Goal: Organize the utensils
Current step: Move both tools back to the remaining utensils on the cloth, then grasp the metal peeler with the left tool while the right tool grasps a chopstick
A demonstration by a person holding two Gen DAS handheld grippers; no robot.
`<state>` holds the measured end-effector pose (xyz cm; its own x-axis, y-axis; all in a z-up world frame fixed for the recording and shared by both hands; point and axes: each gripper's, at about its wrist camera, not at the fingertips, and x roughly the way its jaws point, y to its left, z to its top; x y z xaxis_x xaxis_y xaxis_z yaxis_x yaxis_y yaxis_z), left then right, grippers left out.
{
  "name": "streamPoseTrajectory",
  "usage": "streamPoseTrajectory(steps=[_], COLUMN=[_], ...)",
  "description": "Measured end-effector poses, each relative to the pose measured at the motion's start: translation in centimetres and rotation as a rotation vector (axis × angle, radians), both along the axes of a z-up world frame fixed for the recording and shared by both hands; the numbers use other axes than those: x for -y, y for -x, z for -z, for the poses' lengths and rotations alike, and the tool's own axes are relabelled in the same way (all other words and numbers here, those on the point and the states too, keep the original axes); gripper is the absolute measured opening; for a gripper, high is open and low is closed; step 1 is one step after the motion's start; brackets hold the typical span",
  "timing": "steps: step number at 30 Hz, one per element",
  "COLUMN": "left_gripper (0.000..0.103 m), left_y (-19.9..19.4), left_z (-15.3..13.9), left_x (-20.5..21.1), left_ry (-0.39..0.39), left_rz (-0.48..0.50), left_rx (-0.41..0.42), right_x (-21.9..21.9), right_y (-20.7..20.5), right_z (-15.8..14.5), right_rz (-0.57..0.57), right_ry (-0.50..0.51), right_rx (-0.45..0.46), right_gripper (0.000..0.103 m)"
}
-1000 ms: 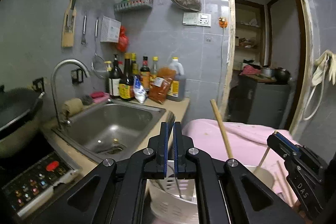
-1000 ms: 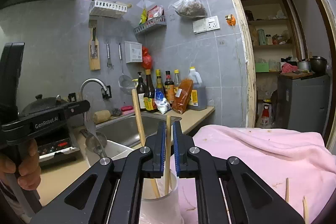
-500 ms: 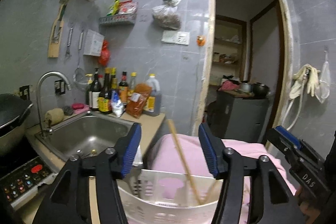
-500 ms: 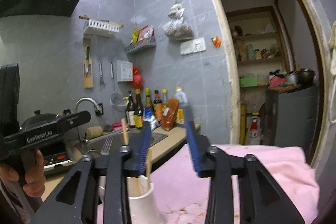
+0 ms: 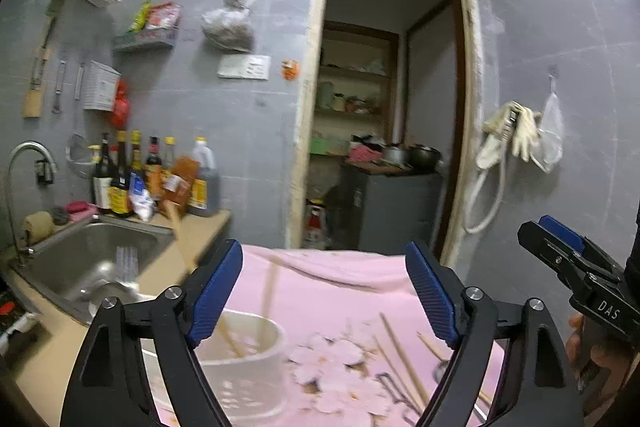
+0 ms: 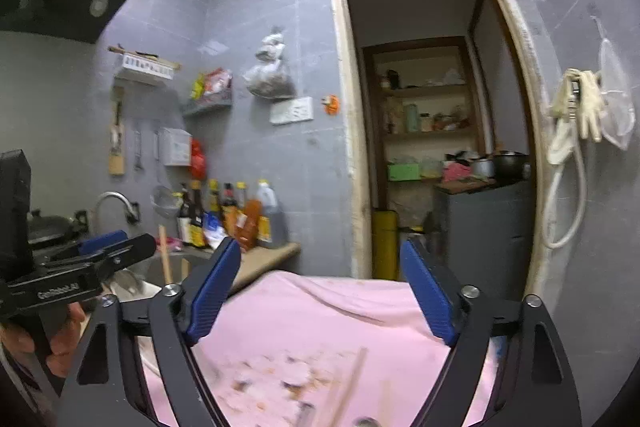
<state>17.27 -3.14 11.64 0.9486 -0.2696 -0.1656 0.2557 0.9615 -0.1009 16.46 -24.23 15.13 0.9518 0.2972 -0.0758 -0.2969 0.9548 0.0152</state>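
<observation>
Both grippers are held wide apart, with nothing between the blue pads. The left gripper [image 5: 324, 291] is seen above a pink cloth [image 5: 332, 291]. A white holder [image 5: 244, 359] stands on the near left of the cloth, just beside the left finger. Chopsticks [image 5: 269, 293] are stood inside the holder, leaning. More chopsticks [image 5: 400, 359] are laid flat on the cloth to the right of the holder, near a flower print. The right gripper [image 6: 320, 293] is seen over the same cloth, with blurred chopsticks [image 6: 352, 383] below it. A sink [image 5: 92, 251] and bottles [image 5: 152, 175] are seen far left.
</observation>
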Motion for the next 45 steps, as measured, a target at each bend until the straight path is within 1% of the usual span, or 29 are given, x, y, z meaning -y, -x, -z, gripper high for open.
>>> streamPoseTrajectory(steps=[2, 5, 6, 7, 9, 13, 18, 20, 21, 22, 23, 25, 26, 27, 28, 29, 31, 34, 37, 41, 43, 45], left_gripper=[0.085, 0.086, 0.086, 0.086, 0.086, 0.086, 0.086, 0.086, 0.086, 0.086, 0.086, 0.085, 0.084, 0.082, 0.076, 0.068, 0.061, 0.053, 0.042, 0.037, 0.034, 0.033], left_y=[-0.1, -0.3, -0.5, -0.8, -1.1, -2.1, -3.4, -3.9, -4.1, -4.4, -4.8, -5.4, -5.8, -6.1, -6.4, -6.7, -7.4, -8.3, -9.5, -10.7, -11.2, -11.5], left_z=[0.5, 1.6, 2.0, 2.4, 3.5, 5.9, 8.3, 9.1, 9.5, 9.7, 10.3, 10.9, 11.4, 11.6, 12.0, 12.3, 13.0, 13.8, 14.5, 15.0, 15.1, 15.0], left_x=[1.1, 2.7, 3.1, 3.5, 4.1, 5.3, 6.7, 7.2, 7.5, 7.8, 8.1, 8.6, 9.0, 9.2, 9.4, 9.5, 9.8, 9.9, 10.0, 10.2, 10.4, 10.6], left_ry=[-0.014, -0.047, -0.060, -0.073, -0.087, -0.120, -0.154, -0.174, -0.184, -0.193, -0.204, -0.216, -0.229, -0.239, -0.248, -0.254, -0.257, -0.244, -0.220, -0.191, -0.196, -0.194], left_rz=[0.020, 0.041, 0.048, 0.055, 0.069, 0.102, 0.146, 0.165, 0.175, 0.183, 0.197, 0.211, 0.221, 0.229, 0.236, 0.241, 0.254, 0.265, 0.274, 0.274, 0.264, 0.254], left_rx=[-0.014, -0.042, -0.055, -0.073, -0.108, -0.211, -0.333, -0.376, -0.397, -0.416, -0.449, -0.489, -0.517, -0.538, -0.560, -0.584, -0.630, -0.681, -0.739, -0.791, -0.801, -0.810], right_x=[1.2, 2.8, 3.3, 3.7, 4.2, 5.1, 5.8, 6.0, 6.1, 6.2, 6.2, 6.4, 6.5, 6.5, 6.6, 6.7, 6.8, 6.7, 6.2, 5.8, 5.8, 5.8], right_y=[0.4, 0.5, 0.5, 0.4, 0.3, -0.5, -1.8, -2.2, -2.5, -2.7, -3.0, -3.6, -3.8, -4.1, -4.5, -4.8, -5.6, -6.5, -7.4, -8.3, -8.5, -8.6], right_z=[0.4, 1.2, 1.6, 2.1, 2.7, 5.0, 7.1, 7.9, 8.3, 8.6, 9.0, 9.7, 10.0, 10.3, 10.6, 10.9, 11.5, 12.1, 12.5, 12.8, 12.8, 12.8], right_rz=[0.023, 0.051, 0.060, 0.066, 0.078, 0.098, 0.104, 0.098, 0.093, 0.090, 0.087, 0.083, 0.079, 0.077, 0.070, 0.065, 0.053, 0.032, 0.017, -0.001, -0.005, -0.005], right_ry=[0.010, 0.016, 0.017, 0.019, 0.029, 0.071, 0.099, 0.105, 0.108, 0.114, 0.122, 0.135, 0.138, 0.140, 0.142, 0.142, 0.144, 0.150, 0.165, 0.182, 0.187, 0.191], right_rx=[-0.014, -0.047, -0.062, -0.076, -0.103, -0.199, -0.307, -0.343, -0.364, -0.387, -0.408, -0.449, -0.470, -0.486, -0.510, -0.526, -0.566, -0.605, -0.635, -0.662, -0.663, -0.664], right_gripper=[0.090, 0.094, 0.098, 0.100, 0.100, 0.100, 0.099, 0.095, 0.091, 0.084, 0.081, 0.070, 0.068, 0.063, 0.056, 0.053, 0.045, 0.038, 0.033, 0.032, 0.032, 0.032])
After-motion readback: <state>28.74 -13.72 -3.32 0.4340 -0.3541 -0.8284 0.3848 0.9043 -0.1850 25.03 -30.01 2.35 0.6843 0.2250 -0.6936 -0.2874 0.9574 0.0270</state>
